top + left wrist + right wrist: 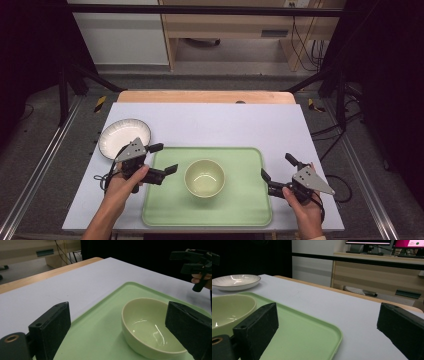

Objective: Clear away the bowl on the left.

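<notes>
A pale green bowl (204, 177) (150, 327) (229, 310) sits empty in the middle of a light green tray (240, 205) (100, 335) (312, 340). A white plate (124, 136) (236, 281) lies on the table left of the tray's far corner. My left gripper (165, 159) (117, 330) is open at the tray's left edge, its jaws pointing right toward the bowl, with nothing between them. My right gripper (278, 166) (327, 330) is open just right of the tray, empty, jaws pointing up and left. In the left gripper view, the right gripper (195, 261) shows far off.
A pale lilac sheet (210, 125) covers the table, with bare wood (205, 96) along the far edge. Black frame bars and cables stand around the table. A wooden desk (382, 272) and a white cabinet (120, 35) lie beyond.
</notes>
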Motion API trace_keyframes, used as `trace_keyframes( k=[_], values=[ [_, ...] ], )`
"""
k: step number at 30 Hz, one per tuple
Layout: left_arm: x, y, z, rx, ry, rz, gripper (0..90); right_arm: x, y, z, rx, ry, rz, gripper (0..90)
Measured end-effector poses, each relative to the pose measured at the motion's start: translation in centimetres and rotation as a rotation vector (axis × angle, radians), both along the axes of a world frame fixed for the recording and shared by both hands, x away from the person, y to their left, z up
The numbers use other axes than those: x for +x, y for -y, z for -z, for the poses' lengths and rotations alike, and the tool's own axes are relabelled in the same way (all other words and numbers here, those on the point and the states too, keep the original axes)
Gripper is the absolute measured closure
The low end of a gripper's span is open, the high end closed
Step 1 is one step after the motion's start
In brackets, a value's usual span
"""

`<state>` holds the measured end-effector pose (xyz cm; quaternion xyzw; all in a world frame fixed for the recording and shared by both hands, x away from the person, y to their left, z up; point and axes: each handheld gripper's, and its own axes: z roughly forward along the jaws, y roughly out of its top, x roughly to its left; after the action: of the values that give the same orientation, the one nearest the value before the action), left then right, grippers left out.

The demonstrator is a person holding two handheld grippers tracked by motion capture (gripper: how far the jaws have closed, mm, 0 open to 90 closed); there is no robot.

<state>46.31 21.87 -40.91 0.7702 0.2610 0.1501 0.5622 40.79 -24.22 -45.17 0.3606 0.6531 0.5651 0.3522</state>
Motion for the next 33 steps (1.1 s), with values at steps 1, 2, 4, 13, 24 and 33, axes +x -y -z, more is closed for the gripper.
trace_keyframes(
  k=[1,2,4,13,24,33],
  values=[
    [0.0,-0.2,0.1,-0.005,0.000,-0.004,6.2,0.0,0.0,0.0,0.000,-0.001,0.000,3.9],
    [0.0,-0.3,0.2,-0.006,0.002,-0.007,6.2,0.0,0.0,0.0,0.000,-0.001,0.000,3.9],
    [0.0,-0.6,0.3,0.001,0.008,-0.015,6.2,0.0,0.0,0.0,-0.002,-0.001,0.000,3.9],
    [-0.3,-2.3,1.2,0.006,0.020,-0.056,5.9,0.0,0.0,0.0,-0.004,-0.003,0.000,4.0],
    [-0.6,-4.1,1.9,-0.002,0.030,-0.091,5.8,0.0,0.0,0.0,-0.003,-0.002,0.001,3.9],
    [-0.9,-5.7,2.8,-0.024,0.038,-0.106,5.9,0.1,-0.1,0.1,-0.011,-0.001,-0.005,3.9]
  ],
)
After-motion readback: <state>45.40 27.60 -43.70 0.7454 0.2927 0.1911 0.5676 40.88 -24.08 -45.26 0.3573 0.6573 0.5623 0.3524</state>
